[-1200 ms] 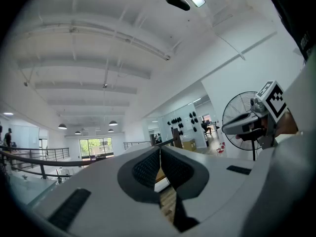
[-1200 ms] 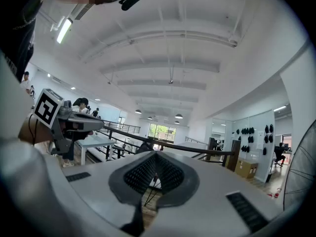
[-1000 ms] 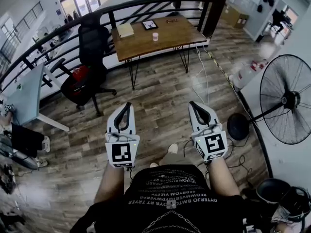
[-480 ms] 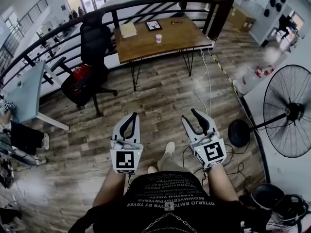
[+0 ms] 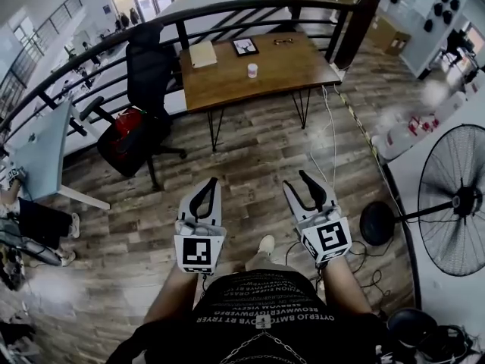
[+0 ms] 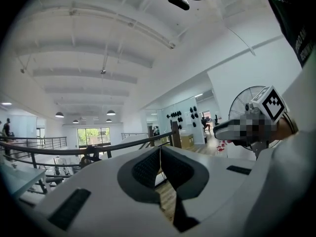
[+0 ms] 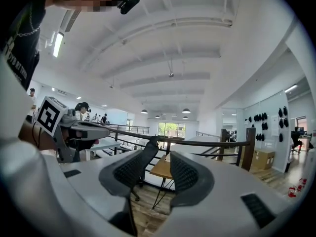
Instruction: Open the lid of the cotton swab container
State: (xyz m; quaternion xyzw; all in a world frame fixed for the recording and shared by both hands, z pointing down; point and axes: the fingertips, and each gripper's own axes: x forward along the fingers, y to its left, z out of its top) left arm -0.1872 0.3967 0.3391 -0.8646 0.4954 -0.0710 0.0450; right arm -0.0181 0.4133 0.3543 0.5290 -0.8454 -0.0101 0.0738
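Wood tabletop (image 5: 288,63) far ahead holds a small pot (image 5: 252,70), maybe the swab box, near its middle; the left hand-held gripper (image 5: 206,185) is pressed shut, and the right hand-held gripper (image 5: 301,183) is empty, its jaws just opening.

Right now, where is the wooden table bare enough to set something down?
On the wooden table, the front strip between the white container and the near edge is bare. The far edge is crowded: notebook, frame, glasses.
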